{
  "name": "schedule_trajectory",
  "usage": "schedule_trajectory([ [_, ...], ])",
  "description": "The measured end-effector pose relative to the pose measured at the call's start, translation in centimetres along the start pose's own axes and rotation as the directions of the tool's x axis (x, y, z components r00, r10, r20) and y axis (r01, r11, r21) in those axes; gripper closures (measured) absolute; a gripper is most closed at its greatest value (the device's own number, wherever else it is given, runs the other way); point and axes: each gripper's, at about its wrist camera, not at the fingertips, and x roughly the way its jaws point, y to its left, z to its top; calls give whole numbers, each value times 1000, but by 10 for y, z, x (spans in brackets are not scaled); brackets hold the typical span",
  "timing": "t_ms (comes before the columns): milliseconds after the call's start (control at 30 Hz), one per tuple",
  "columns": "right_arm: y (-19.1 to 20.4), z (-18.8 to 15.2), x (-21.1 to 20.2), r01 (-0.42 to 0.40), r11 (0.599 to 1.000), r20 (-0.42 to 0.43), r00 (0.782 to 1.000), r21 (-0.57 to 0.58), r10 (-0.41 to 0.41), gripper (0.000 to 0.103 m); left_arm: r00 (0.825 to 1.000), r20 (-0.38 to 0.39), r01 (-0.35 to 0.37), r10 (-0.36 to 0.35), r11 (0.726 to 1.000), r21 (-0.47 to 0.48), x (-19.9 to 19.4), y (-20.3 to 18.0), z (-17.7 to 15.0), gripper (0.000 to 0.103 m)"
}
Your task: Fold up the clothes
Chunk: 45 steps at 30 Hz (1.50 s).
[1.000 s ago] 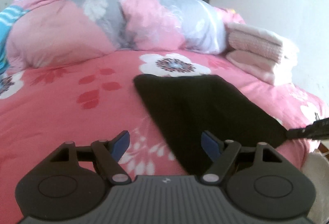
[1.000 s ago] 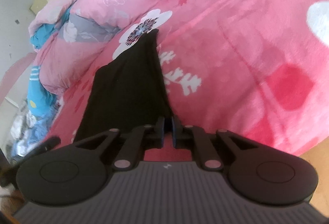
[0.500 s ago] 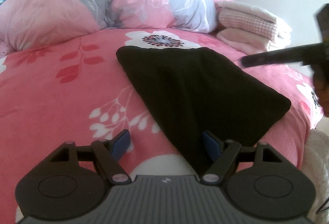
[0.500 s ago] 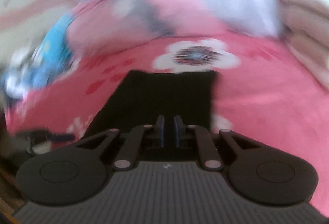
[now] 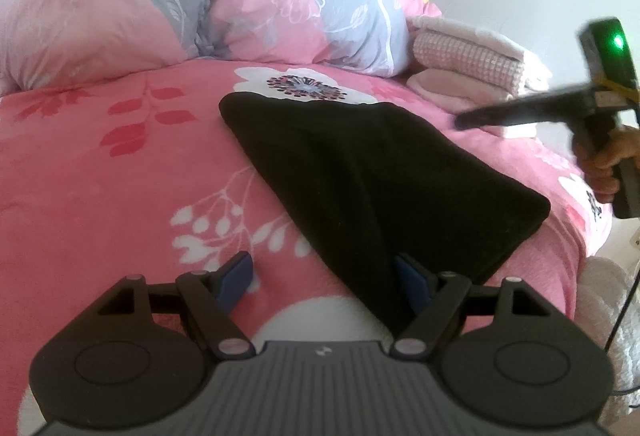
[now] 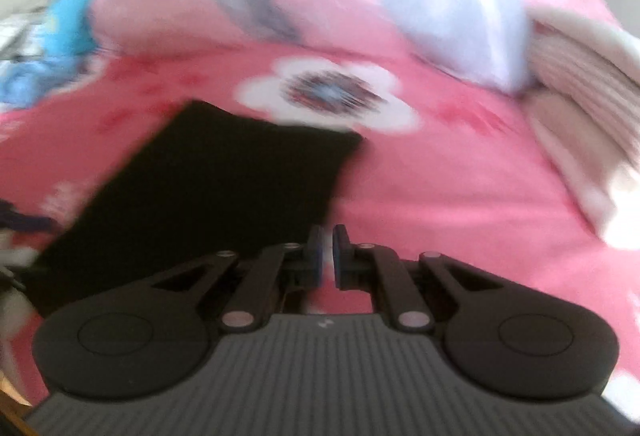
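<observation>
A black garment (image 5: 360, 176) lies folded and flat on the pink flowered bedspread (image 5: 100, 196). My left gripper (image 5: 323, 280) hovers open at its near corner, the right pad (image 5: 410, 284) over the black cloth and the left pad over bare bedspread. Nothing is gripped. In the left wrist view my right gripper (image 5: 472, 120) hangs above the bed to the right of the garment, held by a hand (image 5: 604, 160). In the blurred right wrist view the garment (image 6: 224, 176) lies ahead on the left. My right gripper (image 6: 327, 256) has its jaws closing with nothing between them.
A pink and grey duvet (image 5: 140, 8) and a pillow (image 5: 340, 20) are heaped at the back of the bed. Folded pink and white towels (image 5: 468, 56) are stacked at the back right. The bed's edge drops off at the right, with a wooden door behind.
My right gripper let go of the garment's corner, rolled upright and swung up and away to the right. The garment now lies flat. My left gripper sank slightly toward the near corner.
</observation>
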Motion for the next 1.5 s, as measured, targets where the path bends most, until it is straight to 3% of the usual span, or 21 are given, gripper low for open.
schedule_trajectory([
  [100,28,14,26,-113,990,-17,994,-84,112,99,1000,9,13,-13,1000,-11,-1,3,-1,24],
  [167,34,14,45,-125,986,-56,991,-111,120,101,1000,16,23,-22,1000,-22,-2,5,-2,24],
  [200,29,12,52,-91,990,-69,994,-112,83,101,999,20,28,-28,999,-28,-3,6,-3,24],
  [300,-14,4,49,-6,997,-58,998,71,10,101,999,25,44,-43,998,-47,-3,9,-3,24],
  [333,-16,2,39,9,994,-43,999,109,-4,98,999,26,46,-44,998,-53,-3,10,-2,24],
  [500,-27,-10,-9,57,954,28,997,294,-68,98,1000,21,7,-6,998,-63,-9,9,7,25],
  [633,1,-15,-14,-121,927,114,990,355,86,98,995,74,-61,63,998,-26,-19,6,23,26],
  [733,7,-26,5,-158,901,114,986,404,121,98,988,118,-99,97,995,12,-23,4,37,28],
  [833,9,-39,22,-171,873,110,985,457,136,101,980,157,-129,121,991,46,-13,-2,53,39],
  [933,2,-51,22,-186,854,153,980,486,127,103,985,154,-86,79,996,37,3,-8,67,58],
  [1000,-1,-55,22,-195,844,163,978,499,130,103,988,148,-52,45,998,46,15,-17,72,80],
  [1067,-1,-53,25,-195,849,165,978,491,129,103,992,127,-22,15,998,51,29,-26,75,90],
  [1167,-4,-54,26,-206,842,171,976,499,137,103,998,61,6,-6,1000,10,53,-21,74,93],
  [1233,-7,-56,26,-217,831,176,974,512,145,103,997,21,-79,80,997,-16,67,-5,71,94],
  [1300,-8,-57,25,-224,824,179,972,520,151,103,984,-10,-180,179,982,-51,78,16,69,98],
  [1400,-8,-57,25,-227,823,180,972,521,154,103,972,-24,-234,234,955,-184,72,51,76,98],
  [1500,-8,-57,25,-227,823,179,972,521,155,103,980,8,-196,199,968,-155,59,45,84,96],
])
